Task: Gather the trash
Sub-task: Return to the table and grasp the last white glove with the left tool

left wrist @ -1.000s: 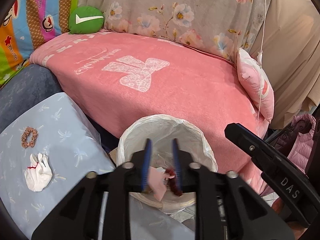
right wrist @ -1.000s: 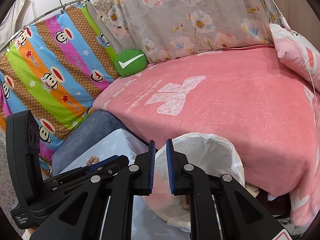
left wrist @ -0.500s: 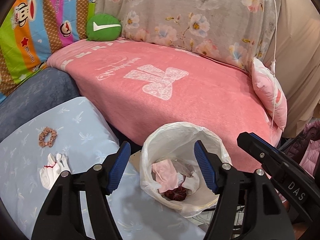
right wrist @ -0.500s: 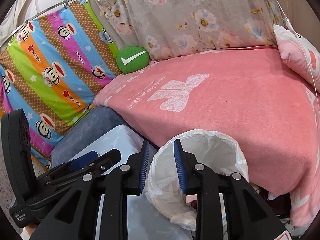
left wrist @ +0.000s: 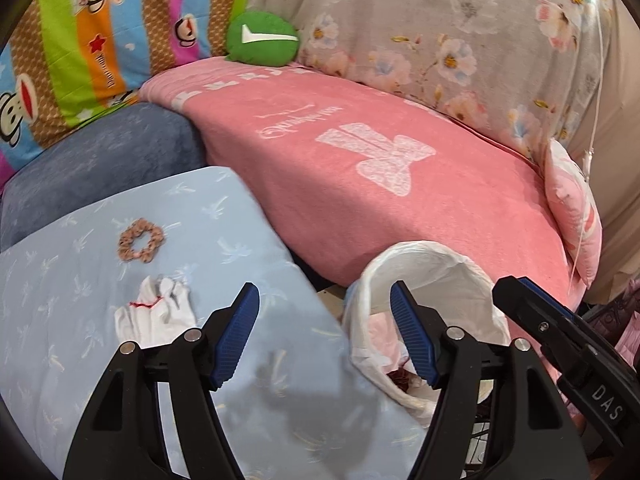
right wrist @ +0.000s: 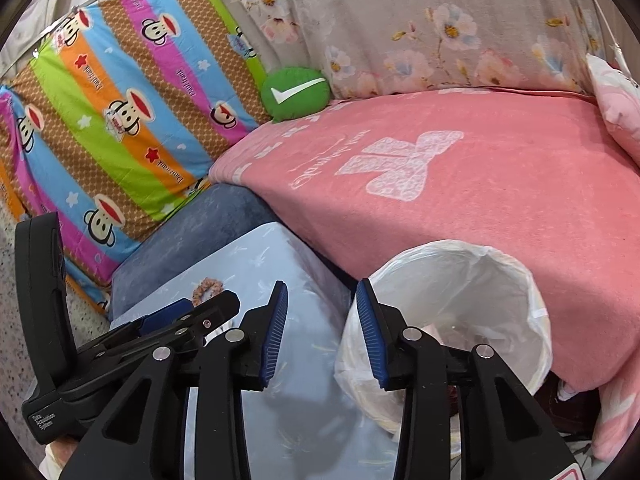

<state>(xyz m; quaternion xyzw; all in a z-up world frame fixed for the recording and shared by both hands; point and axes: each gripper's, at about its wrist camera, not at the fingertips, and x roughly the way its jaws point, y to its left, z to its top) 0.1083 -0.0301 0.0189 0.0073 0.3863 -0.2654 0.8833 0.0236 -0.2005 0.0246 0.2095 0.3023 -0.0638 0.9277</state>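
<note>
Crumpled tissue (left wrist: 154, 316) near cushion edge, both grippers agape beside bin (left wrist: 432, 256)

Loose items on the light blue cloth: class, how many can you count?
2. A brown scrunchie lies farther back; a crumpled white tissue lies nearer, just left of the left gripper. The grippers may hide others.

Sofa seat: I see a pink blanket (left wrist: 380, 184) with a white bow print spread over it; a pink pillow (left wrist: 572, 208) at its far end
Backrest: grey floral cloth (right wrist: 420, 28); a round green cushion (right wrist: 296, 94) against it
Side: striped monkey-print sheet (right wrist: 120, 120) hanging from a rail; blue-grey armrest (left wrist: 100, 164) below
Front: pale blue patterned cover (left wrist: 80, 280)
Floor: speckled, at my left edge (right wrist: 10, 260)
</note>
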